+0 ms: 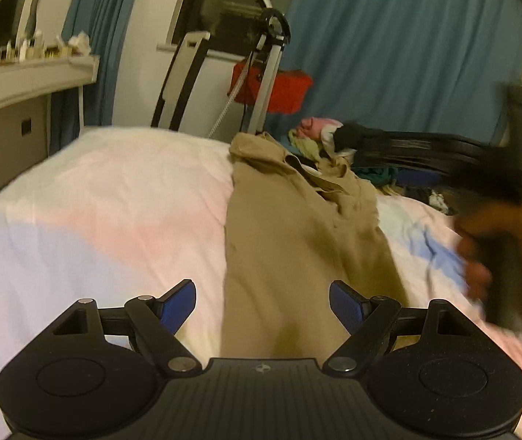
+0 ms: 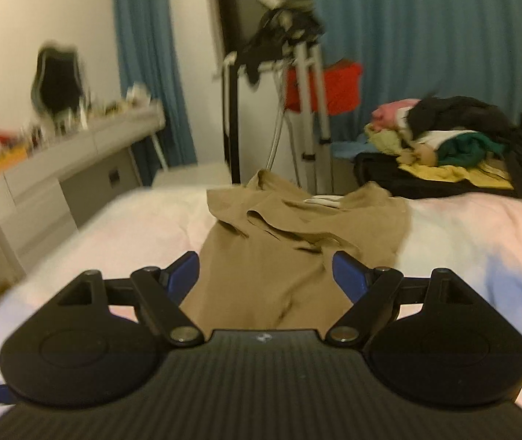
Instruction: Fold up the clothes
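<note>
One bed (image 1: 95, 198): big, with a pale pink cover.
Tan trousers (image 2: 279, 253): flat on the bed's middle.
Clothes pile (image 2: 459, 143): bed's far corner.
Left gripper (image 1: 262, 302): wide apart, empty, above the bed.
Right gripper (image 2: 266, 275): wide apart, empty, above the bed.

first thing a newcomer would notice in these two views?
The tan garment laid lengthwise down the middle of the pale bed, with both the left gripper and right gripper open above its near end. Next, the heap of mixed clothes at the bed's far right, before blue curtains.
</note>
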`<state>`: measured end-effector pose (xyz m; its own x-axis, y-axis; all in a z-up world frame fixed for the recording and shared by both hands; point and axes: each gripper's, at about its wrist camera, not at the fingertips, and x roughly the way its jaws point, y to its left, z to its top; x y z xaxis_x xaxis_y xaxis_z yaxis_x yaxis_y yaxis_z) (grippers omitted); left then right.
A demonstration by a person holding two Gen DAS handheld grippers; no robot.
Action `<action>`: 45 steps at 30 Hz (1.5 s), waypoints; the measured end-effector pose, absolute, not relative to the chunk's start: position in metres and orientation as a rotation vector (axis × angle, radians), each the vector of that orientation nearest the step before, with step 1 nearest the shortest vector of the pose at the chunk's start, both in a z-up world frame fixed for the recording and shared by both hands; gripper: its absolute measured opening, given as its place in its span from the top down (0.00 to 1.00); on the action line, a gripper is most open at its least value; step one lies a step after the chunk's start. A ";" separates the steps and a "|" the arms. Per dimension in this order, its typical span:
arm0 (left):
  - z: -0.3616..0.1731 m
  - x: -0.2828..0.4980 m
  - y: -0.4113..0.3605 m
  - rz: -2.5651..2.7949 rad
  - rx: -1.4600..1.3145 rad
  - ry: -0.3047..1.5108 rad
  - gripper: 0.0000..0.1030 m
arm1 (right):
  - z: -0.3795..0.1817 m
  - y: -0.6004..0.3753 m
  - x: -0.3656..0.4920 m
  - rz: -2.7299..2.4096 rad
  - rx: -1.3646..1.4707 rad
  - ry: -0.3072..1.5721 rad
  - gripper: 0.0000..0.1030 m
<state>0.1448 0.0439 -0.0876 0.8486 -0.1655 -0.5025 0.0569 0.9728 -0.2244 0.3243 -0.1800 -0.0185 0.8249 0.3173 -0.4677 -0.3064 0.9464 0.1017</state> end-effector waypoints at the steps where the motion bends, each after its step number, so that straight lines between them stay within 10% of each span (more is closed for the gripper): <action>1: -0.090 0.148 0.044 -0.128 -0.210 0.545 0.21 | -0.023 -0.172 0.343 0.334 -0.001 0.518 0.23; 12: -0.122 0.175 0.047 -0.164 -0.268 0.569 0.21 | -0.064 -0.138 0.452 0.304 0.005 0.553 0.35; 16: -0.127 0.177 0.058 -0.127 -0.311 0.579 0.21 | -0.075 -0.134 0.474 0.277 0.003 0.564 0.94; 28: -0.123 0.177 0.072 -0.019 -0.269 0.552 0.21 | -0.058 -0.173 0.505 0.074 -0.012 0.470 0.95; 32: -0.122 0.186 0.077 -0.008 -0.274 0.556 0.21 | -0.052 -0.187 0.505 0.036 0.013 0.470 0.85; 33: -0.120 0.185 0.076 -0.005 -0.257 0.544 0.21 | -0.050 -0.190 0.501 0.034 0.025 0.487 0.75; 35: -0.114 0.182 0.075 0.006 -0.210 0.507 0.21 | -0.041 -0.191 0.483 0.060 0.030 0.493 0.23; 36: -0.111 0.180 0.075 0.009 -0.196 0.495 0.21 | -0.035 -0.189 0.468 0.084 0.030 0.487 0.16; 45: -0.079 0.154 0.068 -0.013 -0.170 0.449 0.20 | 0.022 -0.188 0.276 0.272 0.136 0.439 0.16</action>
